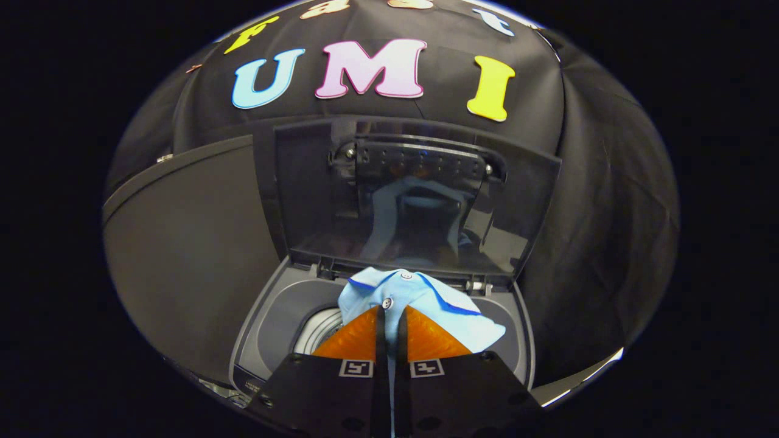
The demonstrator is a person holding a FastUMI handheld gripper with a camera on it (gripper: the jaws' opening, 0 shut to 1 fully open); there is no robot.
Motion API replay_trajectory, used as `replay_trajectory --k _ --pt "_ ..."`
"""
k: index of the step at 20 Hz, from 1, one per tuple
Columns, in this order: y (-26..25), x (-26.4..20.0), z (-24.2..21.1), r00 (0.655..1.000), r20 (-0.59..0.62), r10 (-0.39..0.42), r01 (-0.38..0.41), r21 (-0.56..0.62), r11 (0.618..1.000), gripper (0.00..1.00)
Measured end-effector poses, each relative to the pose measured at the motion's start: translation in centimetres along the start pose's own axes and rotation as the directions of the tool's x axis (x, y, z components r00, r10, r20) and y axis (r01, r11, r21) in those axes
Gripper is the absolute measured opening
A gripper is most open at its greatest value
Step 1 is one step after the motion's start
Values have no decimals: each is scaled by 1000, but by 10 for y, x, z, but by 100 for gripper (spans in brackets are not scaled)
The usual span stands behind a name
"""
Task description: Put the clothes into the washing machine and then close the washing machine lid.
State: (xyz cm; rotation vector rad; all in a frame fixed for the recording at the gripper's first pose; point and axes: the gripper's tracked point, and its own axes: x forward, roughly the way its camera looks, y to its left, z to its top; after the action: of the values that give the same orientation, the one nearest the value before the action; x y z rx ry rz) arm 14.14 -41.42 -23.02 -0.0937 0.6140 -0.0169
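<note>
Pale-blue cloth, that's what the gripper (389,316) has hold of: its two fingers are drawn in close with only a thin slot between them, and a fold of the light blue buttoned shirt with darker blue trim (420,304) is pinched in that slot, a strip of it running down between the fingers. Just ahead of the tips the shirt bunches up, two small buttons showing on its placket, collar spreading off to the right. It hangs right over the mouth of the grey top-loading washing machine (274,316), and beside the left finger we can see a curve of the ribbed pale drum (319,331) below. Beyond the shirt, the machine's dark glossy hinged lid (420,194) stands upright, fully open, and a blurred reflection of the blue shirt shows in its panel. Behind the lid hangs the black cloth wall (608,213).
</note>
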Motion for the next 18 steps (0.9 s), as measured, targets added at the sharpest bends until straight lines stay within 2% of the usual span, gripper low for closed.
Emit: replay_trajectory --k 4,11,18 --pt "-6 8 -19 999 -41 1 1 50 999 8" --pt "-4 19 -70 985 -169 21 -15 35 999 7" --pt "9 51 -101 946 -322 47 -30 57 998 7"
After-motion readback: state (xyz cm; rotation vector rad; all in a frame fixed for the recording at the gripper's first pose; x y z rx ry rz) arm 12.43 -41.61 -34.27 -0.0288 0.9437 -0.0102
